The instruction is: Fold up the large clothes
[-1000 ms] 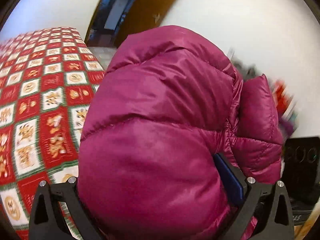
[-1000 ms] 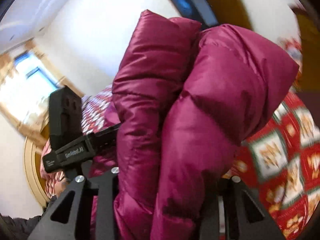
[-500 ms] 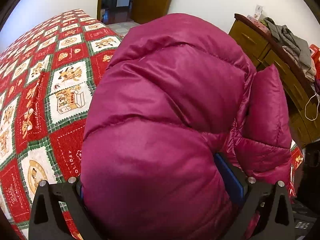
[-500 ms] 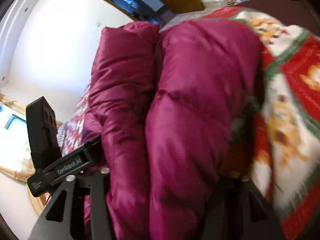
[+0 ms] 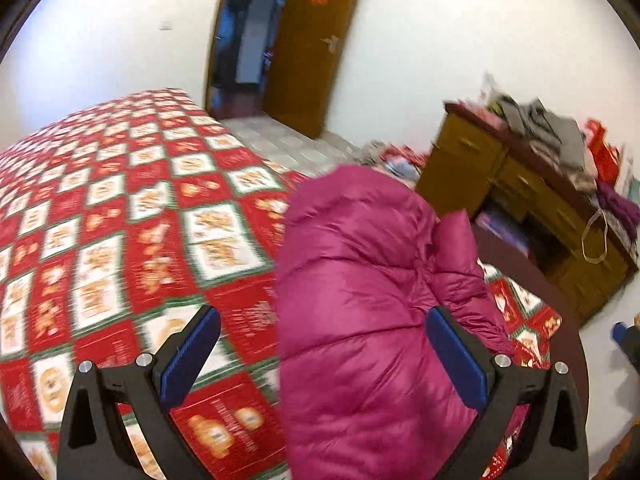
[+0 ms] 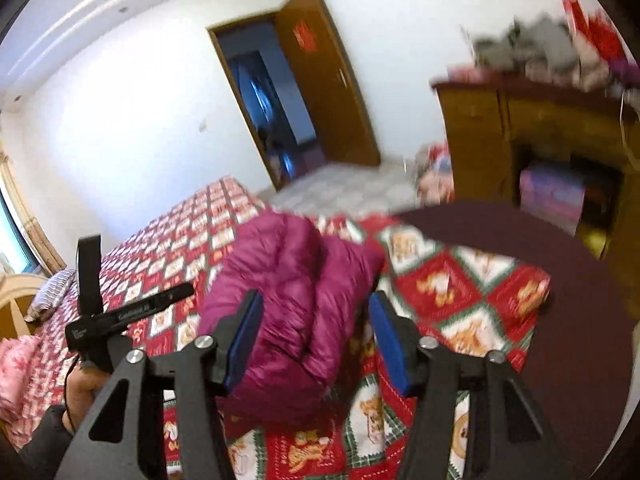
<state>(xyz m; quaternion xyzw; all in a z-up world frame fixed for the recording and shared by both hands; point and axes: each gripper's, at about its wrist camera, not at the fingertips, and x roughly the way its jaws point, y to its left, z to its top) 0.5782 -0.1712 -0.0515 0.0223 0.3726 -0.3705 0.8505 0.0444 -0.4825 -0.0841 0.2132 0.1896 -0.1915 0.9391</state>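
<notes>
A magenta puffer jacket (image 5: pixel 360 304), folded into a thick bundle, lies on the red and white patterned bedspread (image 5: pixel 120 220) near the bed's corner. My left gripper (image 5: pixel 324 344) is open, its jaws wide apart, with the bundle just ahead between the fingers and free of them. In the right wrist view the same jacket (image 6: pixel 296 304) lies on the bed. My right gripper (image 6: pixel 316 336) is open just behind it and holds nothing. The left gripper's body (image 6: pixel 120 312) shows at the left there, held by a hand.
A wooden dresser (image 5: pixel 520 200) piled with clothes stands to the right of the bed. An open brown door (image 5: pixel 312 40) and dark doorway are at the back. A dark maroon bed edge (image 6: pixel 540 280) runs at the right. A pink pillow (image 6: pixel 16 376) lies far left.
Both grippers have opened and let go of the jacket, which now rests on the bed. Both have drawn back from it.
</notes>
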